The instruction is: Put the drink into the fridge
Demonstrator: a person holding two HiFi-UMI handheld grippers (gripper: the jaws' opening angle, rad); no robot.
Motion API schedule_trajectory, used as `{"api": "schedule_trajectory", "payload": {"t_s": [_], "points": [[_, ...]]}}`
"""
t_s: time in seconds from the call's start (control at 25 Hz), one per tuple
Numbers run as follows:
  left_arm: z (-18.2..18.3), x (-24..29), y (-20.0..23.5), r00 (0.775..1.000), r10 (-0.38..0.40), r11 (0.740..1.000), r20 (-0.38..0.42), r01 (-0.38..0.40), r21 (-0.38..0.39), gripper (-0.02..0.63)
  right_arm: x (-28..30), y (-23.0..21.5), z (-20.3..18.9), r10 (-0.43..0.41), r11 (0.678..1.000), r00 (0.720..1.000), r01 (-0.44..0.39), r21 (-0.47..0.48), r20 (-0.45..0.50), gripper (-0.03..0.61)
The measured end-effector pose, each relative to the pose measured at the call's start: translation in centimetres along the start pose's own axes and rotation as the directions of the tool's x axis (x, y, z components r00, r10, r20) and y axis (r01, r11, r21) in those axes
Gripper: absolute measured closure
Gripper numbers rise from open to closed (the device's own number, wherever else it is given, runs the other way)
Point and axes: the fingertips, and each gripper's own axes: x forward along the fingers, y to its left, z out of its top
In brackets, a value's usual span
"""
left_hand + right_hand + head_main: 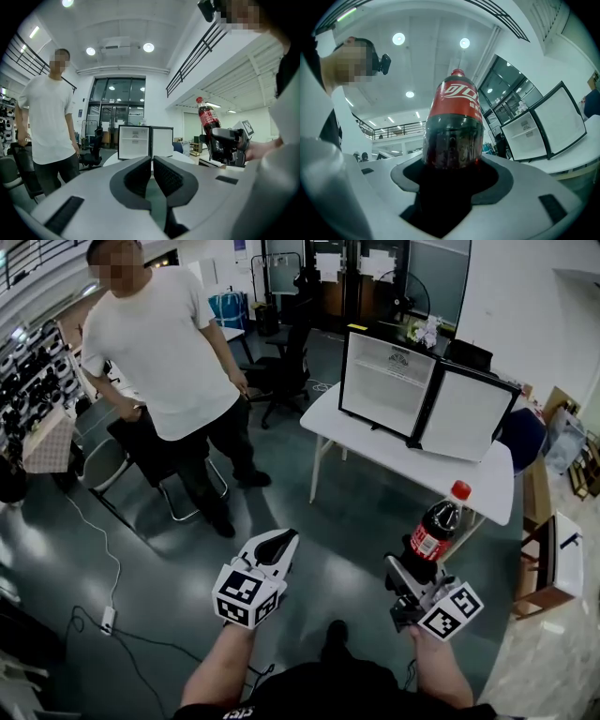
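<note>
A dark cola bottle with a red label and red cap stands upright in my right gripper, which is shut on its lower body; in the right gripper view the bottle fills the middle. My left gripper is held at the lower middle, shut with nothing between its fingers. From the left gripper view the bottle shows at the right. The small fridge stands on a white table ahead, its door swung open to the right, white shelves bare.
A person in a white T-shirt stands at the left by a black chair. A power strip and cable lie on the grey floor. An office chair is behind the table. A cabinet stands at the right.
</note>
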Motion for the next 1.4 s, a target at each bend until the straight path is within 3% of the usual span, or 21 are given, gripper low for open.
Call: {"api": "schedule_trajectory", "payload": {"t_s": [0.44, 1.04, 1.4], "points": [[2.6, 11.8, 1.6, 0.998, -0.007, 0.999, -0.055, 0.009, 0.037, 0.583, 3.8, -10.7, 2.4, 0.011, 0.999, 1.0, -0.011, 0.035, 0.0, 0.299], [4.3, 20.7, 2.8, 0.999, -0.036, 0.998, -0.028, 0.037, 0.044, 0.583, 5.5, -17.7, 4.4, 0.007, 0.999, 1.0, -0.007, 0.041, -0.01, 0.299], [4.2, 27.4, 10.2, 0.996, -0.087, 0.996, -0.009, 0.087, 0.017, 0.583, 12.5, -22.6, 4.3, -0.052, 0.999, 0.998, 0.052, 0.014, -0.029, 0.299]]}}
